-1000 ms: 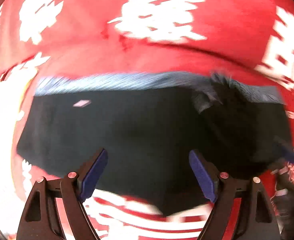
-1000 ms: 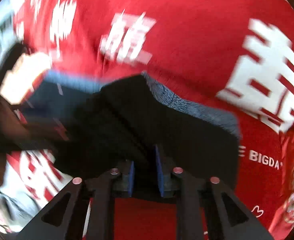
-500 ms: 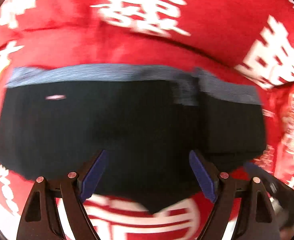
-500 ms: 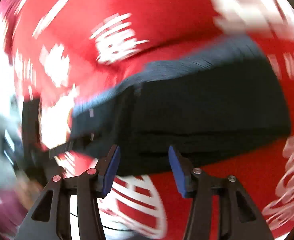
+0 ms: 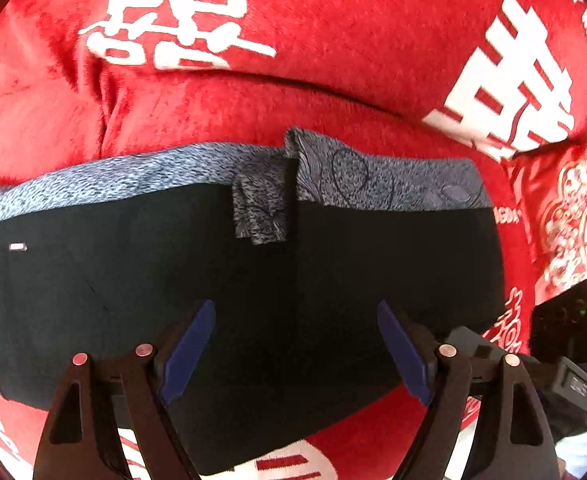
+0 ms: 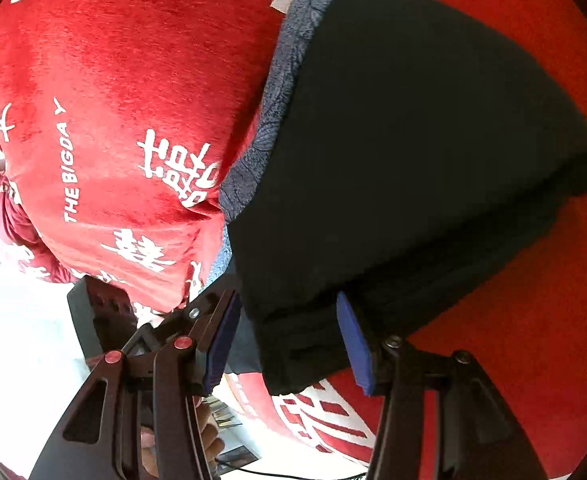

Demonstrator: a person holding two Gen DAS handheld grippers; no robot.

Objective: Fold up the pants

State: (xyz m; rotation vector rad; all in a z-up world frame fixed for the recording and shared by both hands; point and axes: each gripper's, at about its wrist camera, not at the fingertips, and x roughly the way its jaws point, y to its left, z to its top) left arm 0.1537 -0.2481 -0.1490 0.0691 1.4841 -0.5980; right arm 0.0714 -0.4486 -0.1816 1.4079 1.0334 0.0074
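Observation:
The black pants point(image 5: 253, 280) lie folded in a flat stack on a red blanket point(image 5: 293, 20), with a grey patterned lining strip point(image 5: 133, 176) along their far edge. My left gripper point(image 5: 293, 352) is open just above the near edge of the pants, holding nothing. In the right wrist view the folded pants point(image 6: 413, 140) fill the upper right, with the grey lining point(image 6: 277, 92) along their left side. My right gripper point(image 6: 289, 344) is open, its blue pads either side of the stack's near corner.
The red blanket point(image 6: 113, 80) carries white characters and covers the whole surface. The other gripper's black body point(image 5: 565, 344) shows at the right of the left wrist view. A white floor point(image 6: 21, 320) lies beyond the blanket's edge at lower left.
My right gripper has let go of the pants and opened, and its view has swung round. The folded-over part now lies flat. My left gripper stayed open and shifted slightly.

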